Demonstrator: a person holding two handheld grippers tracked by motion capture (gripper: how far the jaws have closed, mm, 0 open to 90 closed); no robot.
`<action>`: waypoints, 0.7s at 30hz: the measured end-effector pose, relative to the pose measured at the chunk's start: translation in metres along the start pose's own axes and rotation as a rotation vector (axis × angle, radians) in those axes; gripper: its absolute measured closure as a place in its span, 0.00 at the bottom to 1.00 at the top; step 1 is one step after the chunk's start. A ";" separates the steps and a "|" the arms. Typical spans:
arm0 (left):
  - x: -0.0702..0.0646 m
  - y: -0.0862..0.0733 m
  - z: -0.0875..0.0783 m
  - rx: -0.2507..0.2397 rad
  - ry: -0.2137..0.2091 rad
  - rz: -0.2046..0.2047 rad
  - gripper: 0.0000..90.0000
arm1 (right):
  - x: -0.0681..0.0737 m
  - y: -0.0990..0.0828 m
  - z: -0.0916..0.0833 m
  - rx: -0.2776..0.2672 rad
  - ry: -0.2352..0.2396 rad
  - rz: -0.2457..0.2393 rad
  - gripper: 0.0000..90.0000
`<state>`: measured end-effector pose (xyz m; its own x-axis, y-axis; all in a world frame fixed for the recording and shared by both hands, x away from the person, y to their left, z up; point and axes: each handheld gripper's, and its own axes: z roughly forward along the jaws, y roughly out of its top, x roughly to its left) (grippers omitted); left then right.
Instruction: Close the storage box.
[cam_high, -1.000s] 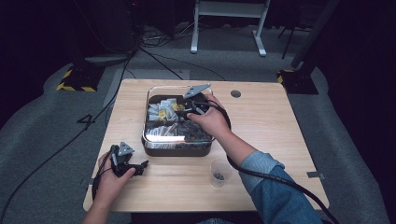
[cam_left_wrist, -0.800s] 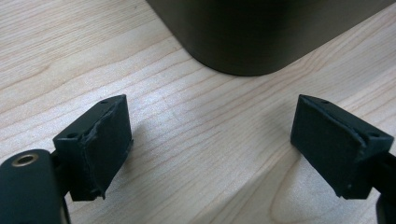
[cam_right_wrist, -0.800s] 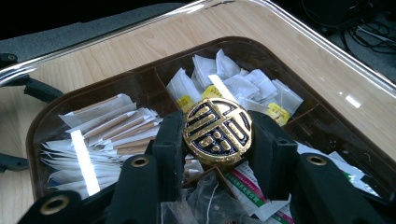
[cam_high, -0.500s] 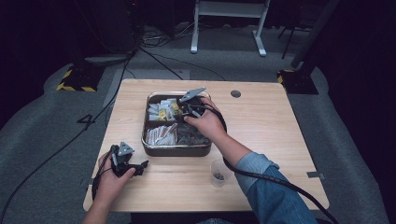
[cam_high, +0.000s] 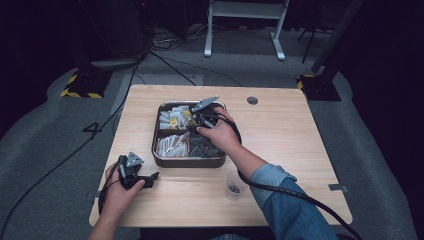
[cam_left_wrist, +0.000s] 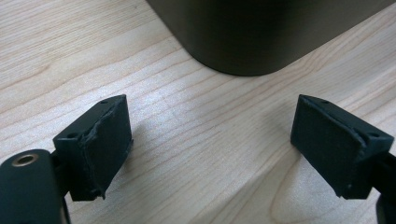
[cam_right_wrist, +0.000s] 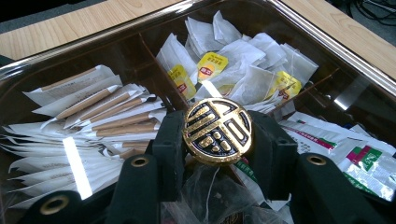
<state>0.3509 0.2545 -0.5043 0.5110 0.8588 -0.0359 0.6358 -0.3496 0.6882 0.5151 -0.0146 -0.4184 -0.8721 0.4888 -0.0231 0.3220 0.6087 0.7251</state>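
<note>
Gripping a round gold-and-black token (cam_right_wrist: 217, 130) low in its frame, your right gripper (cam_right_wrist: 217, 140) hovers above the divided tray (cam_high: 162, 156) at centre. Your left gripper (cam_left_wrist: 210, 154), jaws wide and empty, rests on the wooden table (cam_high: 300, 140), lower left.

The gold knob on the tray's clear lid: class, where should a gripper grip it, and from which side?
Grip the round gold knob by its rim, coming from above with one jaw on each side. It stands proud of the flat clear lid, the only raised part there. The right gripper is clamped on it that way.
</note>
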 end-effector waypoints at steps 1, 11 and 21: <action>0.000 0.000 0.000 0.000 0.000 0.000 0.14 | 0.000 0.000 0.001 0.003 -0.001 0.000 0.66; 0.000 0.000 0.000 0.000 0.000 0.000 0.14 | 0.000 0.002 0.005 0.014 -0.011 0.001 0.66; 0.000 0.000 0.000 0.000 0.000 0.000 0.14 | 0.000 0.003 0.009 0.029 -0.012 0.006 0.66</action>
<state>0.3509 0.2545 -0.5044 0.5112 0.8587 -0.0357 0.6355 -0.3497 0.6884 0.5195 -0.0067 -0.4223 -0.8657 0.4999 -0.0267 0.3381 0.6231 0.7053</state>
